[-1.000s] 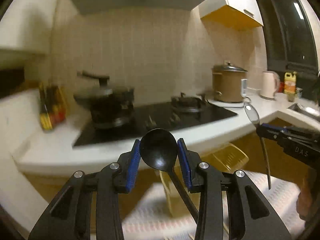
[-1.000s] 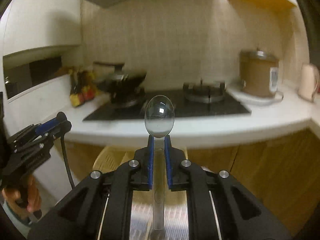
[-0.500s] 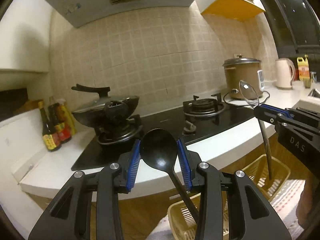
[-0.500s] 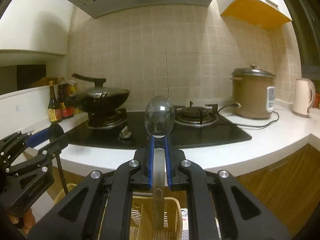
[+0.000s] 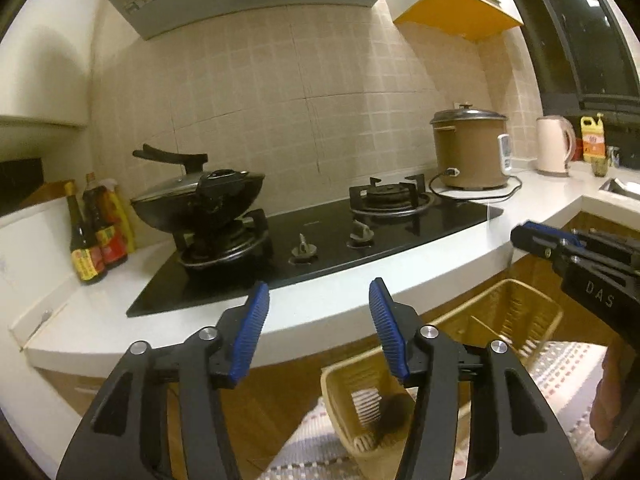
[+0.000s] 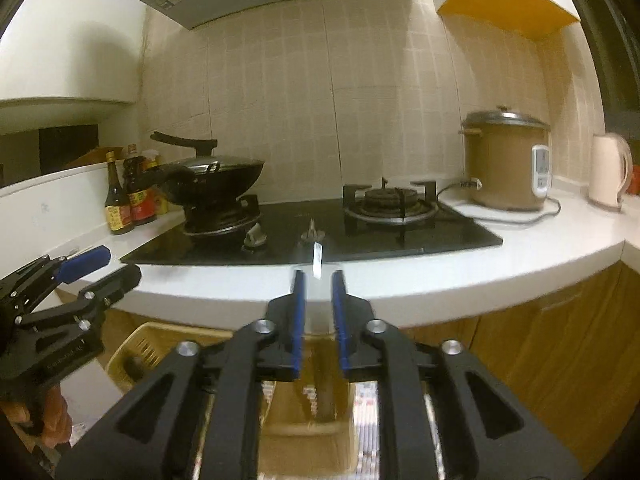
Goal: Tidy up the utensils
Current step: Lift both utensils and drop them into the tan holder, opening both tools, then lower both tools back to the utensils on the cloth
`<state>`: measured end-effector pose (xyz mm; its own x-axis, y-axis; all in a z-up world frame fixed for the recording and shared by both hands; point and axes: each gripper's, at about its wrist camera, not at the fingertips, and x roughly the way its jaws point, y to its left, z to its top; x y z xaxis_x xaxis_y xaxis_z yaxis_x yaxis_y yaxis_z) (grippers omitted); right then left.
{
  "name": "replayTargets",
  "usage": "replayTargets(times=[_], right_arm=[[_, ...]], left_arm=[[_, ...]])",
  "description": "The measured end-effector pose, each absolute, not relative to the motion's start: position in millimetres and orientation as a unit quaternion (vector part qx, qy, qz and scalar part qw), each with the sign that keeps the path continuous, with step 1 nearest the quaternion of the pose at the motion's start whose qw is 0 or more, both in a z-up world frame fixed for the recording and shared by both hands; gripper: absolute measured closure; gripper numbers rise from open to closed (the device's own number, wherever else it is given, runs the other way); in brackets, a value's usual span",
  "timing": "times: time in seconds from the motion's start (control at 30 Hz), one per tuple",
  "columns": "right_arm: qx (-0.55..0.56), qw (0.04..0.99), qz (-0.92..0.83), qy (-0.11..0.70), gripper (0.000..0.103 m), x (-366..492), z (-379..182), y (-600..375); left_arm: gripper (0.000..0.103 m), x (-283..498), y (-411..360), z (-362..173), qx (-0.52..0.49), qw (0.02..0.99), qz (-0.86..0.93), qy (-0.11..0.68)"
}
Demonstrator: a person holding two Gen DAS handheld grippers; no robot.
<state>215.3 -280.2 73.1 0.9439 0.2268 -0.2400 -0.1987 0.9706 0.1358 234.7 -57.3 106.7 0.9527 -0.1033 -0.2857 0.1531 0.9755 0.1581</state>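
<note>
The left gripper (image 5: 318, 320) is held in front of the bench (image 5: 532, 196), its blue-padded jaws standing wide with nothing between them; they have just been opening. Below it, a yellow slotted utensil basket (image 5: 516, 320) is seen on a striped cloth (image 5: 568, 364); a dark blurred shape, taken to be the black spoon (image 5: 390, 416), lies in the basket's near compartment, though its outline cannot be made out clearly. The right gripper (image 6: 318, 292) is held alongside, its jaws narrowly parted and likewise just opened; a pale, blurred streak (image 6: 317, 258), likely the metal spoon, is seen between and just above the pads, and whether the pads touch it cannot be told. In the right wrist view the basket (image 6: 140, 340) shows below the jaws and to the left.

On the bench a black glass hob (image 5: 332, 248) is set; a lidded wok (image 5: 200, 196) sits on its left burner, while the right burner (image 5: 390, 196) is bare. Sauce bottles (image 5: 96, 236) are grouped to the left of the hob; a brown rice cooker (image 5: 470, 148) stands to its right, with a pale kettle (image 5: 554, 144) and a yellow bottle (image 5: 594, 138) further along. A person's hand (image 6: 44, 420) is seen gripping the left gripper's handle.
</note>
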Motion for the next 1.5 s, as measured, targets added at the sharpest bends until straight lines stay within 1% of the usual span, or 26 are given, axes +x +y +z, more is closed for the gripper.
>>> replayTargets(times=[0.07,0.1,0.33,0.43,0.57,0.67,0.93,0.97,1.0,1.07,1.27,1.5], right_arm=[[0.059,0.983,0.110,0.133,0.076,205.1,73.1,-287.0],[0.059,0.983,0.111,0.136,0.075,200.8,73.2,-289.0],[0.058,0.975,0.126,0.174,0.075,155.9,73.6,-303.6],[0.053,0.965,0.134,0.219,0.075,138.4,70.4,-304.4],[0.071,0.942,0.149,0.292,0.075,126.7,58.0,-310.2],[0.089,0.925,0.161,0.331,0.075,119.1,48.3,-318.9],[0.074,0.912,0.146,0.377,0.074,98.4,20.5,-331.3],[0.073,0.909,0.146,0.383,0.071,96.5,15.3,-332.4],[0.074,0.907,0.145,0.389,0.062,96.4,12.0,-333.8],[0.075,0.901,0.146,0.402,0.050,95.8,2.5,-335.2],[0.042,0.884,0.150,0.442,0.050,97.1,-17.9,-317.3],[0.015,0.869,0.162,0.468,0.050,95.5,-26.8,-296.7]], left_arm=[[0.050,227.8,-51.7,109.4,0.076,0.984,-0.071,0.144],[0.050,224.1,-47.2,111.1,0.065,0.984,-0.076,0.149],[0.050,189.0,-22.2,117.2,0.010,0.977,-0.110,0.183],[0.049,177.4,-15.8,113.5,-0.007,0.969,-0.126,0.210],[0.049,167.2,-10.3,101.1,-0.029,0.952,-0.149,0.267],[0.049,156.8,-7.3,90.9,-0.041,0.939,-0.168,0.298],[0.049,135.0,-14.3,61.2,-0.032,0.913,-0.185,0.363],[0.049,133.9,-15.0,58.3,-0.030,0.911,-0.184,0.368],[0.048,132.5,-14.9,53.6,-0.031,0.908,-0.185,0.375],[0.045,132.3,-14.2,47.6,-0.036,0.900,-0.190,0.390],[0.045,131.6,-7.5,21.3,-0.038,0.880,-0.190,0.433],[0.043,136.5,10.9,-6.5,-0.064,0.852,-0.196,0.482]])
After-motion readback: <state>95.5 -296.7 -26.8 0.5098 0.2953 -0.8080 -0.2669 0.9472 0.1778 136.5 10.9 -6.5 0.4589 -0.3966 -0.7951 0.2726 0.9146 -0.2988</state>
